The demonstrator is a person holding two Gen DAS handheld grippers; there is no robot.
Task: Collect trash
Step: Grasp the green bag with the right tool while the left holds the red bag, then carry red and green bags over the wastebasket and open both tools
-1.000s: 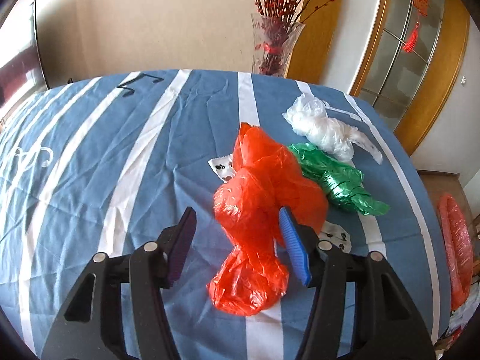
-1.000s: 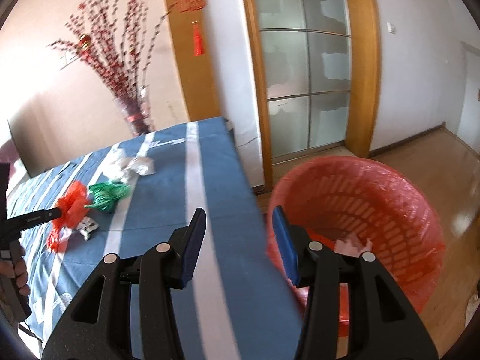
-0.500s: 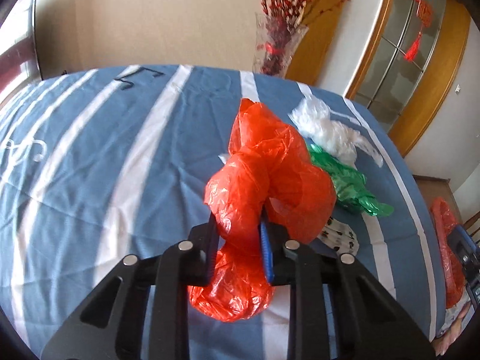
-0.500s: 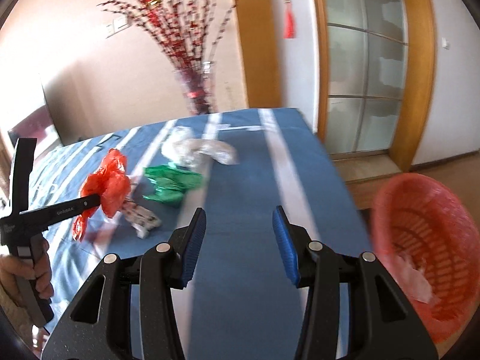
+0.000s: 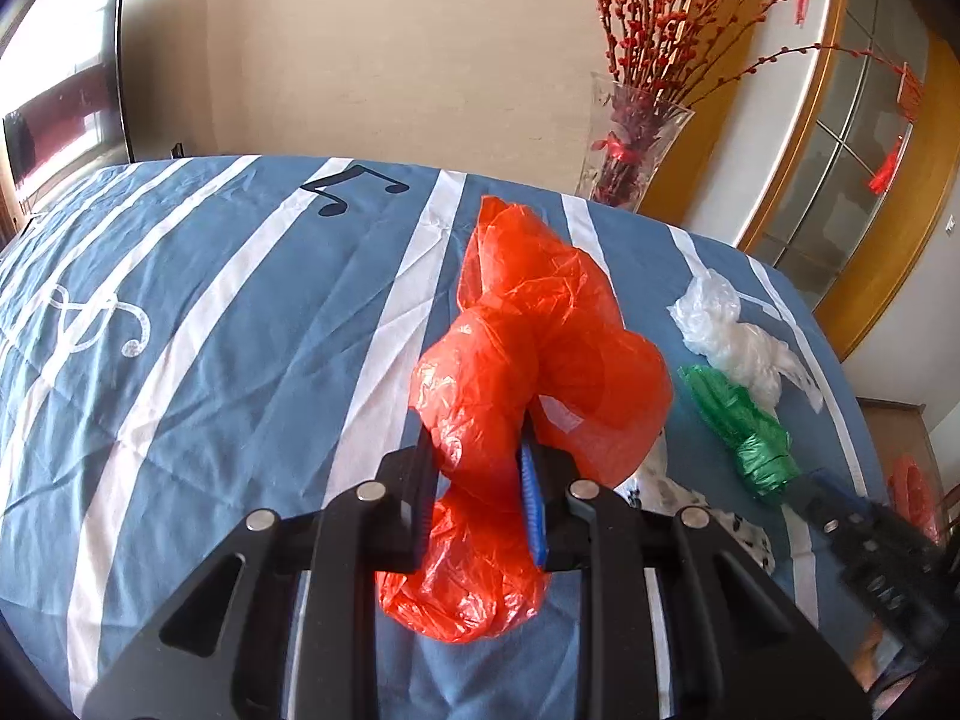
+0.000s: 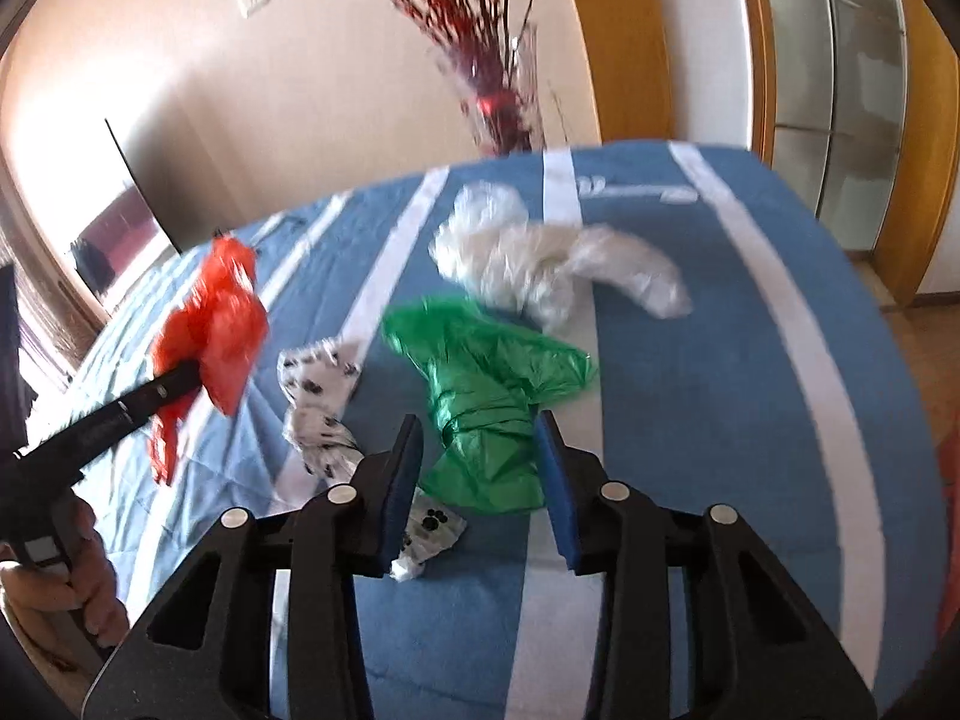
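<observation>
My left gripper is shut on a crumpled orange plastic bag and holds it above the blue striped tablecloth; it shows in the right wrist view too. My right gripper is open, its jaws on either side of the near end of a green plastic bag, just above the cloth. A white clear bag lies behind the green one. A white wrapper with black paw prints lies left of it. The green bag and white bag also show in the left wrist view.
A glass vase of red branches stands at the table's far edge. An orange-lined bin sits on the floor past the right table edge. A dark screen stands at the far left.
My left gripper closed on the orange bag and lifted it. My right gripper swung from the orange bin back over the table, down to the green bag.
</observation>
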